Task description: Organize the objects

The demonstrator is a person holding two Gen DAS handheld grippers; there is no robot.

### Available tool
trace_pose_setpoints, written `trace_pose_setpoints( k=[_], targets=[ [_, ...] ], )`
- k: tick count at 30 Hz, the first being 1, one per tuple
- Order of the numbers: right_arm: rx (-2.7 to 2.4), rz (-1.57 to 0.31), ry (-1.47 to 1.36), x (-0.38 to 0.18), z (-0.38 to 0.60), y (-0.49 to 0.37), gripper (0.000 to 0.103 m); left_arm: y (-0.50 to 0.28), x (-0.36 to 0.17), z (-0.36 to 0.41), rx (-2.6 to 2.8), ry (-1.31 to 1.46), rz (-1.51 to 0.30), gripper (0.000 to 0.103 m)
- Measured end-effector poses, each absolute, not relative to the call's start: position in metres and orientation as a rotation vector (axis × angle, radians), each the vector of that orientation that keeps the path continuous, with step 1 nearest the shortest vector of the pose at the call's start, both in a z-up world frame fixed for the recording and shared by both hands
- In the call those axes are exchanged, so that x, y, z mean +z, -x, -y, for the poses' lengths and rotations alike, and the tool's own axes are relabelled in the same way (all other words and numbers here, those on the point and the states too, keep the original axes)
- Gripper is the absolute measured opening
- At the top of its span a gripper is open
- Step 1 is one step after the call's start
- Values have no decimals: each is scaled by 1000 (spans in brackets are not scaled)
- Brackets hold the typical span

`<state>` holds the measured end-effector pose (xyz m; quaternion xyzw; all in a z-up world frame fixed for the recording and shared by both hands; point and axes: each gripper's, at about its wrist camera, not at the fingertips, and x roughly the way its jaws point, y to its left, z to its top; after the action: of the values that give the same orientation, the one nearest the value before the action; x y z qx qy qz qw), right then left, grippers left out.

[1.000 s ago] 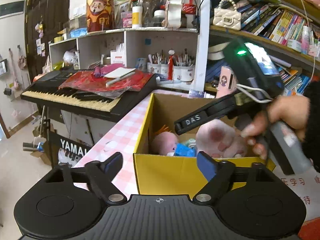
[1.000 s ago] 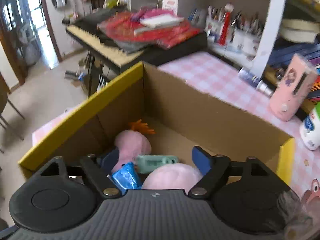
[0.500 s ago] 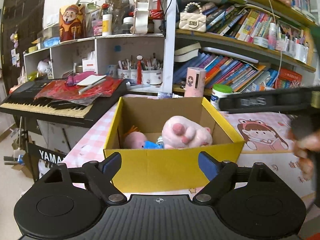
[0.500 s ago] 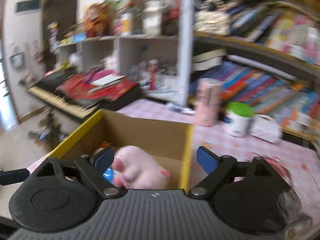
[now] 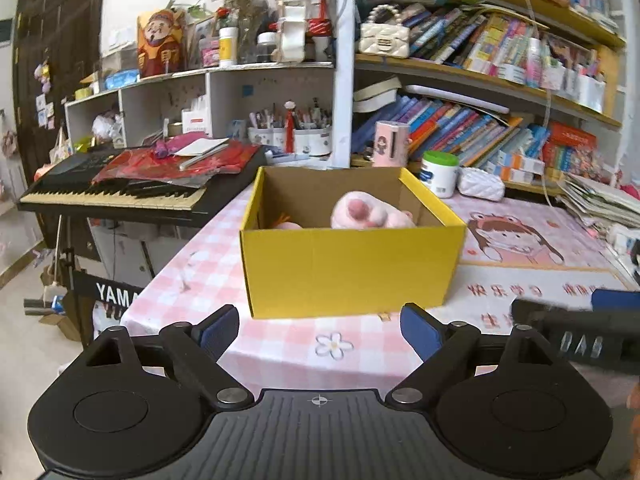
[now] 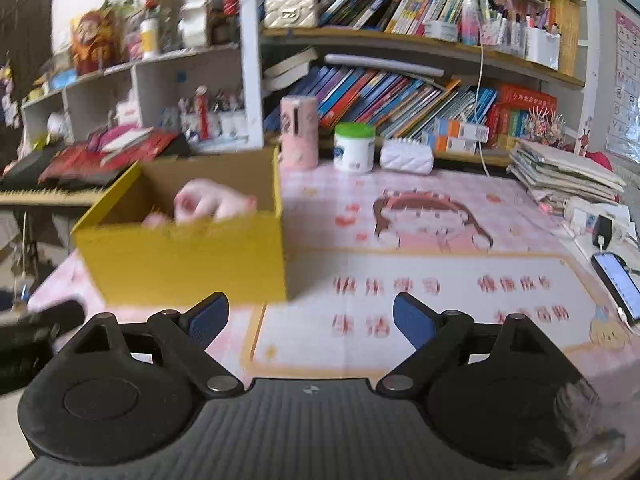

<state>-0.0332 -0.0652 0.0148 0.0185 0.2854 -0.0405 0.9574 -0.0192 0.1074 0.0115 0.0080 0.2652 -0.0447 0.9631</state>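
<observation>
- The open-topped yellow cardboard box (image 5: 348, 268) is sitting on the pink checked surface (image 5: 280, 340), near its left edge. It is acting as the collection container, so its open top faces upward for drop-in access.
- The pink plush toy (image 5: 370, 212) is lying inside the box with its rounded end poking above the rim. A second pink soft item (image 5: 289, 225) is lying beside it, mostly hidden by the front wall.
- The left gripper (image 5: 319, 330) is hovering in front of the box, level with its front wall. Its blue-padded fingers (image 5: 218, 326) are spread wide and are gripping nothing.
- The right gripper (image 6: 310, 318) is hovering over the printed pink mat (image 6: 440, 288), to the right of the box. Its fingers (image 6: 412, 318) are also spread apart and empty.
- Judgement: both tools are standing clear of the box, which suggests the toys are deposited and the loading step is complete or nearly so.
- The pink cylindrical container (image 6: 299, 132) and the white jar with a green lid (image 6: 354, 148) are standing behind the box, against the bookshelf (image 6: 420, 40); they are possible next candidates.
</observation>
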Motion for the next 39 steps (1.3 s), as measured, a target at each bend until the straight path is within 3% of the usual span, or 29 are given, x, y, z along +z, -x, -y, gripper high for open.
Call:
trace_pose_setpoints(
  k=[25, 33, 39],
  targets=[
    [-173, -648, -76, 3, 86, 120, 92, 58, 11, -45, -275, -68, -519, 101],
    [-157, -660, -79, 2, 90, 127, 103, 63, 11, -30, -307, -77, -565, 103],
    [-199, -681, -115, 1, 96, 127, 103, 58, 10, -27, -261, -33, -619, 103]
  ],
)
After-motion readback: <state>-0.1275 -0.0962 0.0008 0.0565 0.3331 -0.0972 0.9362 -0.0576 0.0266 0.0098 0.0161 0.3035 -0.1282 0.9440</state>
